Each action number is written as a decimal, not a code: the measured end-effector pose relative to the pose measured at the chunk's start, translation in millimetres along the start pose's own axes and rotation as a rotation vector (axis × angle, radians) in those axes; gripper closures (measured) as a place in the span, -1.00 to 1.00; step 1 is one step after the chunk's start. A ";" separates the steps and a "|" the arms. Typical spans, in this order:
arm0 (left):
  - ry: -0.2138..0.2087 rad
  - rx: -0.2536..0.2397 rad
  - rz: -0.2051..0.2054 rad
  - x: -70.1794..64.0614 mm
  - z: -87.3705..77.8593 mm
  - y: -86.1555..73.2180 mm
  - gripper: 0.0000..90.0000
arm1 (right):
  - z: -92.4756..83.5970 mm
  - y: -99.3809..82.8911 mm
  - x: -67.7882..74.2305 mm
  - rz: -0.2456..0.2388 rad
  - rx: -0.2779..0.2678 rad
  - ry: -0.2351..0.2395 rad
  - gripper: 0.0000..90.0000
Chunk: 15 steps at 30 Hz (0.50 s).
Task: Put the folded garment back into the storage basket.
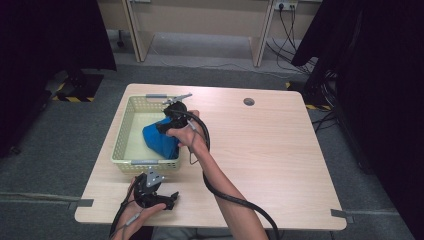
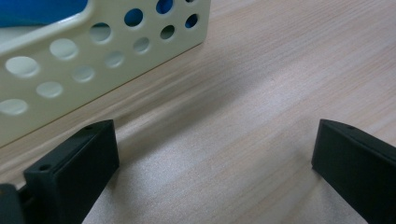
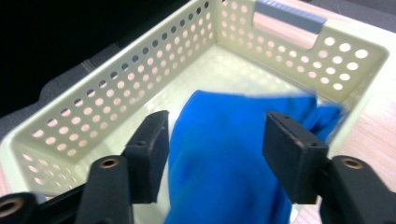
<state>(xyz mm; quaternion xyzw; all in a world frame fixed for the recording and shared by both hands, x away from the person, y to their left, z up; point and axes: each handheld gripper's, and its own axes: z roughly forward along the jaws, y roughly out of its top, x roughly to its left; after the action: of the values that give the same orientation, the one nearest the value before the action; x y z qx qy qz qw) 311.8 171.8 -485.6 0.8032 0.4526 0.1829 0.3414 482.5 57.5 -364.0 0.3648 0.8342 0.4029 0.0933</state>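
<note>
A blue cloth (image 1: 159, 140) lies bunched in the right half of a cream perforated basket (image 1: 122, 135) at the table's left. My right gripper (image 1: 167, 122) hangs over the basket just above the cloth. In the right gripper view its jaws stand apart, and the cloth (image 3: 219, 140) spreads below and between them without the pads (image 3: 154, 140) pressing on it. My left gripper (image 1: 170, 200) rests near the table's front edge, just in front of the basket. Its jaws stand wide open (image 2: 215, 154) over bare wood, with the basket wall (image 2: 93, 60) close ahead on the left.
The wooden table (image 1: 270, 150) has a round cable hole (image 1: 249, 102) at the back. The basket has grey handles at its far (image 3: 289, 16) and near ends. Black cables trail from both grippers. Dark curtains flank the table.
</note>
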 end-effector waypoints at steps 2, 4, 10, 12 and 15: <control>0.000 0.000 0.000 0.0 0.0 0.0 -1.00 | -6.1 1.3 -2.5 -0.003 -0.009 0.002 -0.10; 0.000 0.000 0.000 0.0 0.0 0.0 -1.00 | -12.8 1.7 -5.2 0.000 -0.019 0.000 -0.10; 0.001 -0.001 -0.001 0.0 0.0 0.0 -1.00 | -26.9 -5.1 -17.9 -0.007 -0.019 -0.023 -0.10; 0.001 0.000 -0.001 0.0 0.0 0.0 -1.00 | -30.1 -9.6 -23.5 -0.004 -0.017 -0.026 -0.10; 0.001 0.000 -0.001 0.0 0.0 0.0 -1.00 | -34.9 -17.6 -33.5 0.006 -0.010 -0.035 -0.10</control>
<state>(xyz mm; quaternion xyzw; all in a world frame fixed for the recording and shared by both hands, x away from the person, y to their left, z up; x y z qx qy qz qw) 311.9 171.7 -485.6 0.8029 0.4530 0.1832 0.3415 481.4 6.3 -358.7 0.3737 0.8294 0.4008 0.1088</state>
